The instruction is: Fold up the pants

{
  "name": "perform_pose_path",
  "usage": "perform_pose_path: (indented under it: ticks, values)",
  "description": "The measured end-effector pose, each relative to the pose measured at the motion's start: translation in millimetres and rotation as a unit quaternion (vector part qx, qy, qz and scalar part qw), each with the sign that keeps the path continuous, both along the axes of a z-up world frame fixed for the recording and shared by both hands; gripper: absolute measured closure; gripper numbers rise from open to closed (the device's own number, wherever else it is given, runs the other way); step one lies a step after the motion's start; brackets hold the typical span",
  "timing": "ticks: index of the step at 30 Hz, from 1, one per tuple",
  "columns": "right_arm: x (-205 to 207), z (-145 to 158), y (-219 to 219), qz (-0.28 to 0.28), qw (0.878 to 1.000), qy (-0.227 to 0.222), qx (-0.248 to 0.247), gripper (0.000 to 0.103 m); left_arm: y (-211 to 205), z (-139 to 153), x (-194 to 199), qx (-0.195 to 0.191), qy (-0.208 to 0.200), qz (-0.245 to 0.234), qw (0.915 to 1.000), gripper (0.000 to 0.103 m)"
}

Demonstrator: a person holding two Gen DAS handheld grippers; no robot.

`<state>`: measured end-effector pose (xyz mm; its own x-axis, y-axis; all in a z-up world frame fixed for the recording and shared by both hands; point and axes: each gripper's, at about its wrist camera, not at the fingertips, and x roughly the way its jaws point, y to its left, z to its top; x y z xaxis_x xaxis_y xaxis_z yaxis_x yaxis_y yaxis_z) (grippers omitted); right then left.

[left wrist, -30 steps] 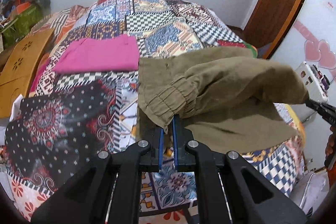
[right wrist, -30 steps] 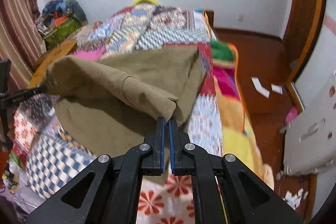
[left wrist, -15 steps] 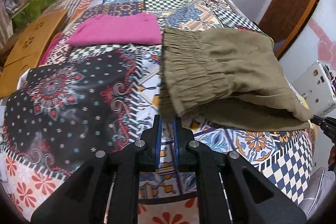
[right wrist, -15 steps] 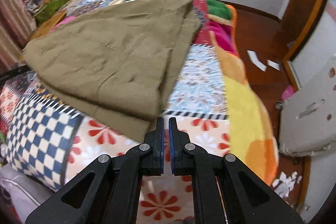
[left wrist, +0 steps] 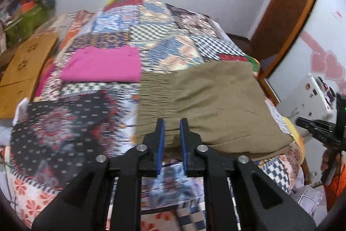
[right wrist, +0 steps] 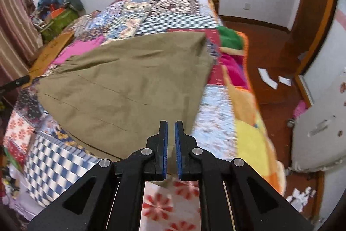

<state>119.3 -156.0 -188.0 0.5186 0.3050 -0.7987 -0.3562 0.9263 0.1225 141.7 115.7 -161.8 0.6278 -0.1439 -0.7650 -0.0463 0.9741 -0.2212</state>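
Observation:
The olive-green pants (left wrist: pixel 216 101) lie folded flat on the patchwork quilt (left wrist: pixel 64 127), elastic waistband to the left. My left gripper (left wrist: pixel 172 120) hovers over their near left edge. Its jaws are opening, and the cloth lies below them, not pinched. In the right wrist view the pants (right wrist: pixel 125 83) spread across the bed. My right gripper (right wrist: pixel 170 122) is shut over their near right corner, and no cloth shows pinched between its pads. The right gripper (left wrist: pixel 317 131) also shows at the right edge of the left wrist view.
A folded pink garment (left wrist: pixel 103 66) lies on the quilt beyond the pants, to the left. A wooden board (left wrist: pixel 23 62) leans at the bed's left side. The right side has a wooden door (left wrist: pixel 287 14), a white appliance (left wrist: pixel 311 96) and paper scraps (right wrist: pixel 268 77) on the floor.
A second ago both grippers held the pants' end lifted over the bed. The pants now lie flat, the left jaws have parted, and both grippers have drawn back from the cloth.

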Motion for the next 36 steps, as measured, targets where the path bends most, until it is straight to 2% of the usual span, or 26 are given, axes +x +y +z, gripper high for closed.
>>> perform_pose_path:
  ticks: [2, 5, 8, 11, 15, 18, 20, 22, 23, 26, 31, 36]
  values:
    - [-0.7, -6.8, 11.6, 0.014, 1.000, 0.010, 0.010, 0.096, -13.7, -12.7, 7.2, -0.016, 0.016, -0.016, 0.9996, 0.082]
    - [-4.3, -24.5, 23.7, 0.033, 0.999, 0.028, -0.004, 0.095, -30.5, -36.9, 13.0, 0.005, 0.044, -0.022, 0.9988, 0.081]
    - [-5.5, -47.4, 24.5, 0.043, 0.997, 0.058, -0.029, 0.095, -33.4, -64.2, 15.8, 0.003, 0.075, -0.021, 0.9970, 0.081]
    - [-8.4, -65.0, 16.1, 0.045, 0.996, 0.071, -0.034, 0.093, -36.9, -79.3, 13.6, 0.017, 0.073, -0.025, 0.9969, 0.081]
    - [-6.0, -65.0, 7.2, 0.039, 0.995, 0.086, -0.015, 0.092, -40.4, -76.9, 14.2, 0.035, 0.072, -0.030, 0.9963, 0.080]
    - [-6.2, -58.7, 7.5, 0.041, 0.995, 0.084, -0.026, 0.091, -29.9, -63.9, 17.8, 0.016, 0.072, -0.029, 0.9969, 0.080]
    - [-1.0, -52.0, 6.6, 0.035, 0.996, 0.077, -0.032, 0.084, -20.9, -52.6, 20.3, 0.005, 0.062, -0.022, 0.9978, 0.079]
    - [0.8, -43.9, 1.9, 0.026, 0.997, 0.065, -0.032, 0.076, -11.4, -41.0, 25.0, 0.001, 0.051, -0.006, 0.9987, 0.067]
    - [4.2, -40.1, -0.1, 0.022, 0.998, 0.060, -0.029, 0.071, -4.2, -34.8, 28.7, 0.001, 0.042, 0.003, 0.9991, 0.066]
    - [13.3, -27.7, -7.9, 0.009, 0.999, 0.038, -0.022, 0.067, 13.2, -24.0, 43.5, 0.015, 0.029, 0.026, 0.9991, 0.064]
    - [40.9, -12.4, -16.8, -0.014, 1.000, 0.011, -0.012, 0.065, 35.6, -26.3, 73.1, 0.013, 0.031, 0.046, 0.9984, 0.064]
    - [74.8, -11.0, -17.7, -0.031, 0.999, -0.003, -0.013, 0.064, 45.4, -43.8, 109.3, 0.000, 0.054, 0.044, 0.9976, 0.064]
